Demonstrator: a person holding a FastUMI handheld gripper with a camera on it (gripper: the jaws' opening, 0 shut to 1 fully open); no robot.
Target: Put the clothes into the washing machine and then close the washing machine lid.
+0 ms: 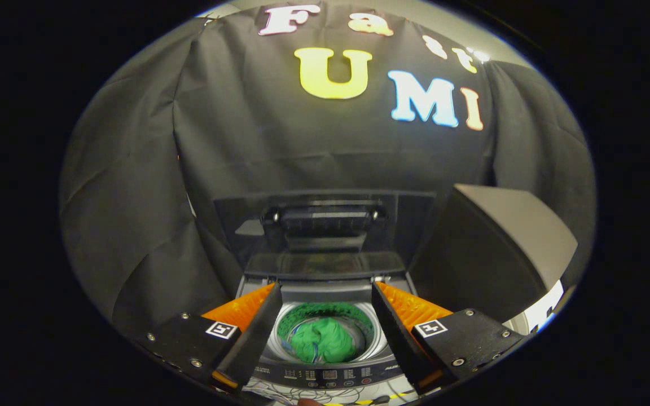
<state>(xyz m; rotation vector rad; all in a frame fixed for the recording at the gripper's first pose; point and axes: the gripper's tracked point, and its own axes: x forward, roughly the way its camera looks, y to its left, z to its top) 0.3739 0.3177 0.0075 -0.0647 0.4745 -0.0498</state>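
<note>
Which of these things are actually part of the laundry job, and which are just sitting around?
Part of the job:
- green clothes, already in the drum
- washing machine
- its lid, standing open
- gripper, open, fingers above the drum

Just there:
- grey box beside the machine
- cables in front

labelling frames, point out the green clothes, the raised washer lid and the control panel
green cloth bundle (323, 341), gripper view, middle of the heap
raised dark washer lid (325, 225), gripper view, its handle
dark control panel (328, 374), gripper view, button row
</note>
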